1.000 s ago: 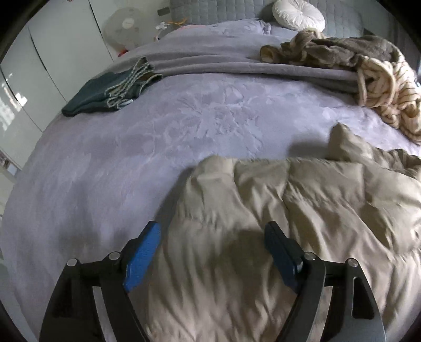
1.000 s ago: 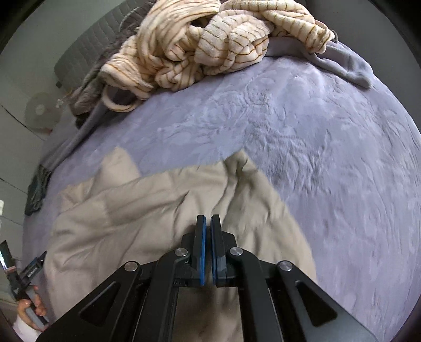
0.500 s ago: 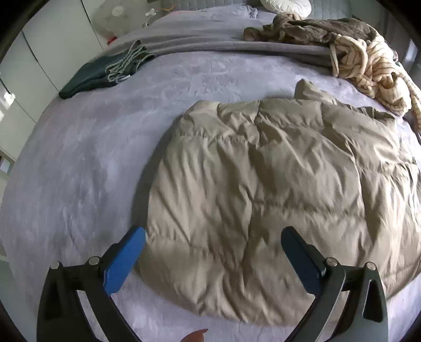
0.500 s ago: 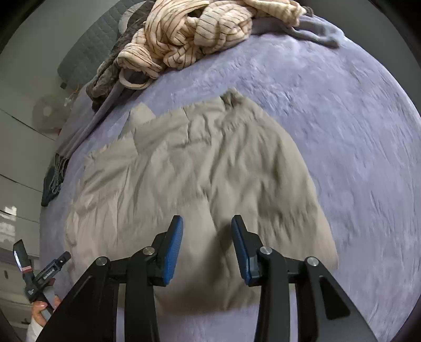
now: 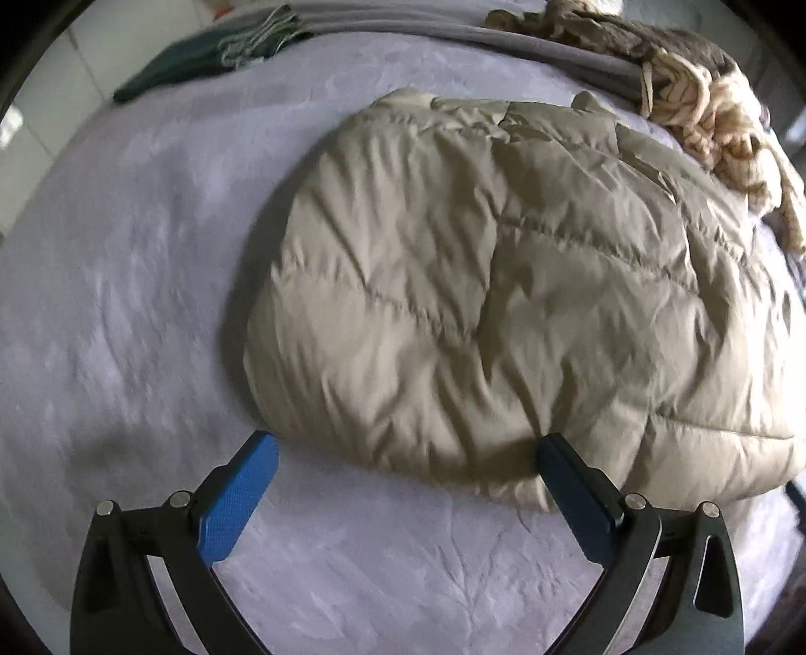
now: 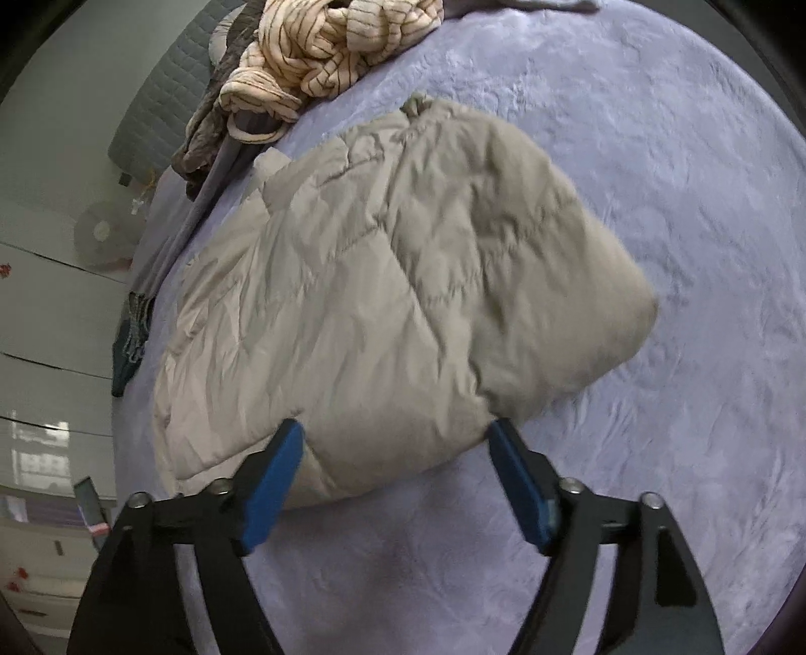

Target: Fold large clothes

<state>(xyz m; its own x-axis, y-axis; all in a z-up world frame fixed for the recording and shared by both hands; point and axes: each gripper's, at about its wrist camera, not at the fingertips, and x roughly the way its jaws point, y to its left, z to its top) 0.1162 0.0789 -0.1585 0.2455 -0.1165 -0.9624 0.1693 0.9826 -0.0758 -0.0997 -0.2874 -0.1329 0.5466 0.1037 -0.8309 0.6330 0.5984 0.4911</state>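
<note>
A beige quilted puffer jacket [image 5: 504, 282] lies folded flat on the lavender bed cover [image 5: 126, 282]. It also shows in the right wrist view [image 6: 383, 302]. My left gripper [image 5: 405, 448] is open and empty, its fingers at the jacket's near edge. My right gripper [image 6: 395, 433] is open and empty, its blue pads [image 6: 272, 483] straddling the jacket's near hem.
A cream striped knit [image 6: 327, 45] and a brown garment [image 5: 604, 30] lie heaped at the far side of the bed. A folded dark green garment [image 5: 201, 55] lies at the far left. A grey headboard [image 6: 161, 101] and white cabinets [image 6: 45, 312] lie beyond.
My right gripper opened and let go of the jacket. Both grippers pulled back toward the near edge of the bed, so the whole jacket now shows.
</note>
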